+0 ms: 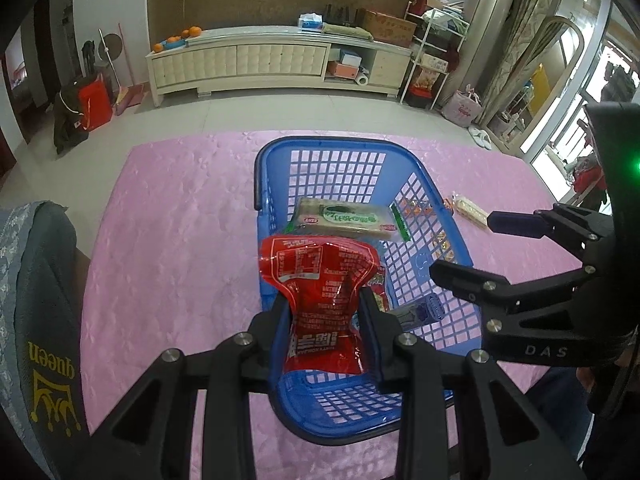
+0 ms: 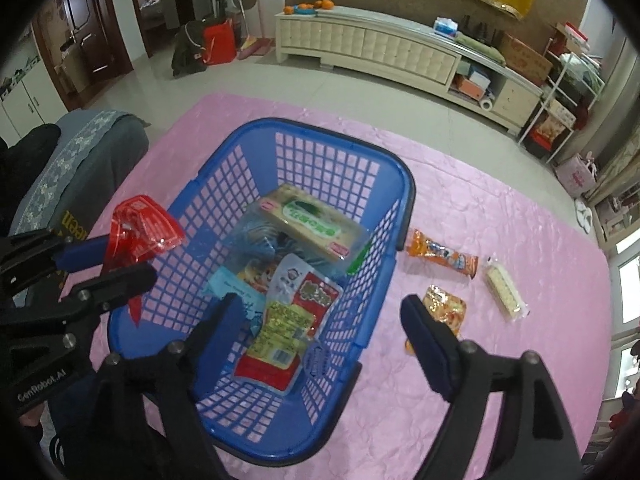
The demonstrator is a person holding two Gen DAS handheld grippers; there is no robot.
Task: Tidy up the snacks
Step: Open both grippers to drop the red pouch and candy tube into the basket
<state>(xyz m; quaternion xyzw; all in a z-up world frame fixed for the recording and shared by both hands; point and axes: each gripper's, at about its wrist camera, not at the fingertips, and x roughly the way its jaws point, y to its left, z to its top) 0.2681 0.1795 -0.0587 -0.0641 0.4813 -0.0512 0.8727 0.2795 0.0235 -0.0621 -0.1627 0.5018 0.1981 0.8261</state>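
Left hand-held gripper (image 1: 324, 312) clamps red snack packet (image 1: 320, 280) above blue basket (image 1: 360, 148); drop pending. Right hand-held gripper (image 2: 320, 320) gapes empty; three snacks wait on pink worktop (image 2: 520, 240), orange packet (image 2: 442, 254) nearest.

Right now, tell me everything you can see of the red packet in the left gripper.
The red packet is a glossy, crinkled plastic pouch with white print and a white nutrition label near its top edge. The left gripper is shut on its middle, pinching it into a waist, so the top fans out wide. It hangs above the left side of the blue basket, not yet inside, clear of the snacks lying on the basket floor. Only the gripper's fingers touch it. Its contents cannot be seen.
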